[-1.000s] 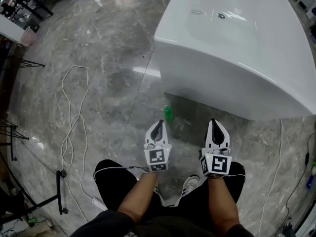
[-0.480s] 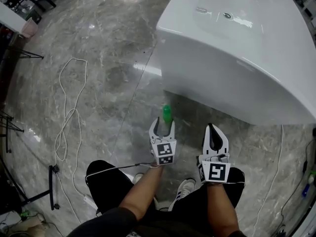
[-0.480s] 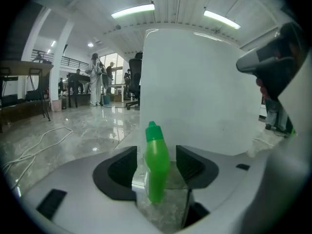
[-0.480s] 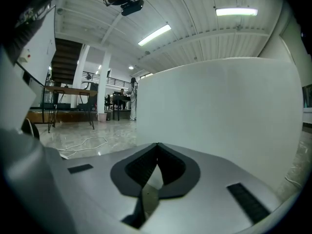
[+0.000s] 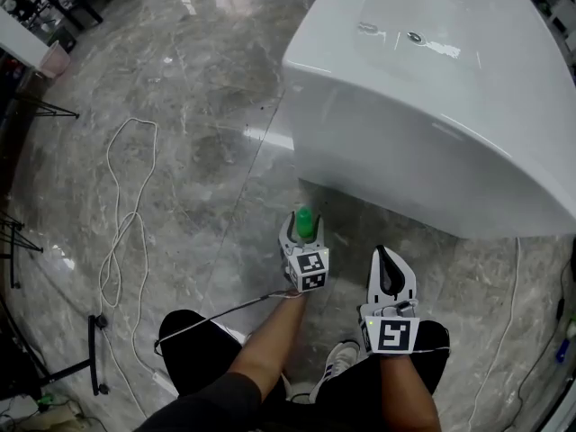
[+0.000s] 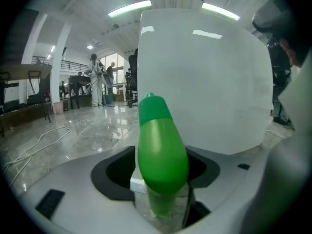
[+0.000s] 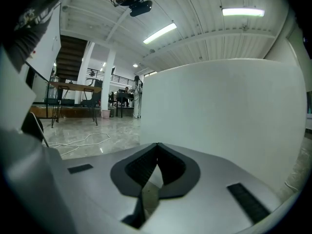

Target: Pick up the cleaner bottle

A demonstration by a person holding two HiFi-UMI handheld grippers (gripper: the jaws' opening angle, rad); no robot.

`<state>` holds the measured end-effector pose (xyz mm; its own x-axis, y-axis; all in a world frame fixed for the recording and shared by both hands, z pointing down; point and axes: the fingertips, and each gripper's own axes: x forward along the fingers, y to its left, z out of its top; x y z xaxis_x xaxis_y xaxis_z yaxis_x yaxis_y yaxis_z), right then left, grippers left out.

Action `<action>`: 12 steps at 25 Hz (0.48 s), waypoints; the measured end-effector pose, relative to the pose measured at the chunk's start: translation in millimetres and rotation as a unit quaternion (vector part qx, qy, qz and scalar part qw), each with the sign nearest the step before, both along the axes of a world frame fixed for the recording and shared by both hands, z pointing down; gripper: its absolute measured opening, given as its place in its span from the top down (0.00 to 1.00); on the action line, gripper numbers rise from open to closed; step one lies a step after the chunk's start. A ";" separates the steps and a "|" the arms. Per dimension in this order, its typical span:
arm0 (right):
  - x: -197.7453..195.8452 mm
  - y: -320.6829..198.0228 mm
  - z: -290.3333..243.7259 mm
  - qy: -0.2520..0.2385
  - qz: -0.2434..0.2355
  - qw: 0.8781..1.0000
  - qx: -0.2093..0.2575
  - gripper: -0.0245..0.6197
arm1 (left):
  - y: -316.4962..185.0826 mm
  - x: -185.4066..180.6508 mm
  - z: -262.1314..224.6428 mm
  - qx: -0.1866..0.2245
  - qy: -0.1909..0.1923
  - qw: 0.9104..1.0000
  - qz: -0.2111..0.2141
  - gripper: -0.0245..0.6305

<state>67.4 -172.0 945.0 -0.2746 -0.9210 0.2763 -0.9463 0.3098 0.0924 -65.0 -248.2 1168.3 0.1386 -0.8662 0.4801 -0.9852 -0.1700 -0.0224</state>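
- Cleaner bottle (image 6: 161, 155): green, upright on the floor (image 5: 180, 151), near the foot of the white tub (image 5: 432, 88).
- My left tool (image 5: 304, 229): jaws opening and wide apart, with the bottle's body between them. The pads look clear of it on both sides, so nothing is gripped.
- My right tool (image 5: 388, 261): jaws closed together, empty, held back from the bottle.
- Recommendation: I should centre the body between the pads, below the cap, close squarely on its widest part, then lift straight up to avoid tipping it.
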 end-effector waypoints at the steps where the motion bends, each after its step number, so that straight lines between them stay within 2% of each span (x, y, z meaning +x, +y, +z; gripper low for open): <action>1: -0.2 -0.1 0.8 0.001 0.000 1.000 -0.002 0.94 | -2.9 0.6 3.9 -0.003 -0.003 1.000 0.003 0.56; 4: -0.7 -1.3 0.0 0.001 -0.003 1.000 0.004 0.94 | -8.4 1.2 19.1 -0.012 -0.011 1.000 0.009 0.56; 8: 4.4 1.5 5.3 0.004 0.005 1.000 -0.001 0.94 | -14.2 1.7 21.0 0.004 -0.016 1.000 0.021 0.57; 12: 2.6 -0.3 2.1 -0.007 0.001 1.000 0.007 0.94 | -20.9 -3.4 21.8 0.002 -0.005 1.000 0.025 0.67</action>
<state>70.0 -172.4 947.1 -0.2757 -0.9256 0.2593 -0.9483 0.3061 0.0843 -68.4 -269.1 1190.0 0.1779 -0.8602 0.4780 -0.9750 -0.2197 -0.0325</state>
